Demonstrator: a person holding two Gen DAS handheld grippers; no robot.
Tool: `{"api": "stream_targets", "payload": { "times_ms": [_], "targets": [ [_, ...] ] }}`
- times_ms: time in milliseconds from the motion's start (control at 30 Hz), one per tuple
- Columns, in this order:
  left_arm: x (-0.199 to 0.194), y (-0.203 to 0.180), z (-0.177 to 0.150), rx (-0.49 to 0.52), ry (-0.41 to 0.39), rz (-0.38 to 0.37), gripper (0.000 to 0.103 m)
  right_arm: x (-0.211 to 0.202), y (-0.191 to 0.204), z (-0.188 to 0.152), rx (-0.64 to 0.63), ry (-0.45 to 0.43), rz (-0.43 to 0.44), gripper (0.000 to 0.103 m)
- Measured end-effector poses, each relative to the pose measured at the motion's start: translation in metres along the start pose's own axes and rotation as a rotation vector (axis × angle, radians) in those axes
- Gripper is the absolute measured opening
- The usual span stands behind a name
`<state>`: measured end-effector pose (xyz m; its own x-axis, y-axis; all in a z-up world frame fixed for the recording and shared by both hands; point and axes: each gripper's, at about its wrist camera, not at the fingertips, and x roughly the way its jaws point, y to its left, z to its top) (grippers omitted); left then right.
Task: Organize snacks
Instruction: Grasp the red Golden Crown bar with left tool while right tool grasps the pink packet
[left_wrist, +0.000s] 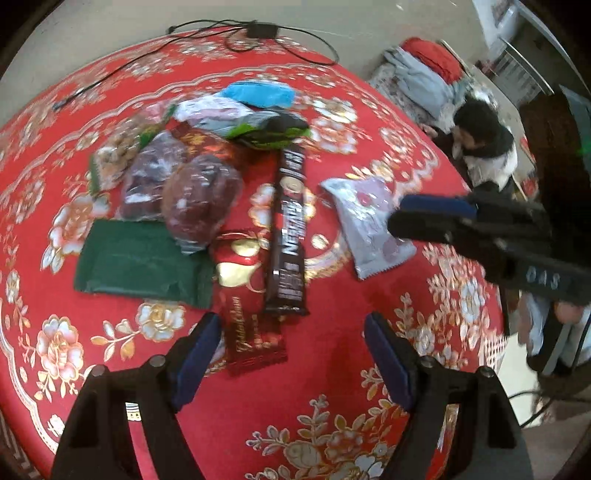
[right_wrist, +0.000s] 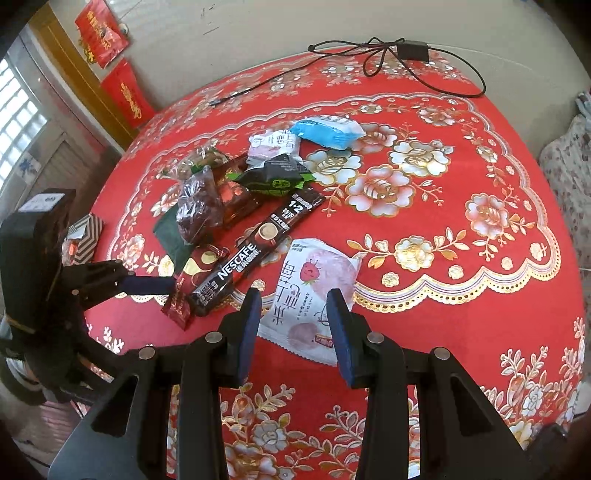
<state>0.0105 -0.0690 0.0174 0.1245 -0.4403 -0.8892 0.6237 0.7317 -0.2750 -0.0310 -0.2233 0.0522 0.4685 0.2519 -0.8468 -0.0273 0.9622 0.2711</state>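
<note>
Several snack packets lie in a loose pile on the red flowered tablecloth (left_wrist: 332, 369). A dark Nescafe stick (left_wrist: 290, 229) (right_wrist: 255, 258) lies beside a red and gold wrapper (left_wrist: 243, 295) (right_wrist: 192, 280). A white strawberry packet (left_wrist: 365, 225) (right_wrist: 314, 295) lies apart to the right. My left gripper (left_wrist: 293, 332) is open and empty, just short of the red wrapper. My right gripper (right_wrist: 293, 306) (left_wrist: 428, 218) is open, its fingers straddling the white packet from just above.
In the pile are a green packet (left_wrist: 140, 262), two dark purple bags (left_wrist: 199, 199), a blue packet (left_wrist: 262, 94) (right_wrist: 325, 131) and a black and green packet (right_wrist: 277, 177). A black cable and adapter (right_wrist: 413, 50) lie at the far edge. A striped box (right_wrist: 86, 236) sits at the left.
</note>
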Motion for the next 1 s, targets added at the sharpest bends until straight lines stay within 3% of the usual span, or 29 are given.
{"api": "stream_targets", "payload": {
  "times_ms": [167,300,400,600,833,1000],
  "targets": [
    [-0.001,0.014,0.005,-0.027,-0.007,0.102,0.081,0.005,0.001,-0.001,0.003,0.012,0.009,0.036],
    [-0.003,0.018,0.005,0.003,0.0,0.123,0.082,0.0,0.002,0.0,0.02,-0.007,0.024,0.036],
    [-0.002,0.017,0.005,0.012,0.007,0.114,0.082,-0.009,0.011,0.01,0.03,-0.065,0.131,0.036],
    [-0.012,0.02,-0.002,-0.004,0.001,0.112,0.082,0.017,0.04,0.043,0.076,-0.063,0.356,0.036],
    [-0.023,0.026,-0.009,-0.046,-0.022,0.132,0.082,0.064,0.05,0.051,0.094,0.033,0.362,0.037],
    [-0.018,0.024,-0.004,-0.052,-0.019,0.138,0.082,0.068,0.033,0.044,0.122,0.088,0.267,0.036]
  ]
}}
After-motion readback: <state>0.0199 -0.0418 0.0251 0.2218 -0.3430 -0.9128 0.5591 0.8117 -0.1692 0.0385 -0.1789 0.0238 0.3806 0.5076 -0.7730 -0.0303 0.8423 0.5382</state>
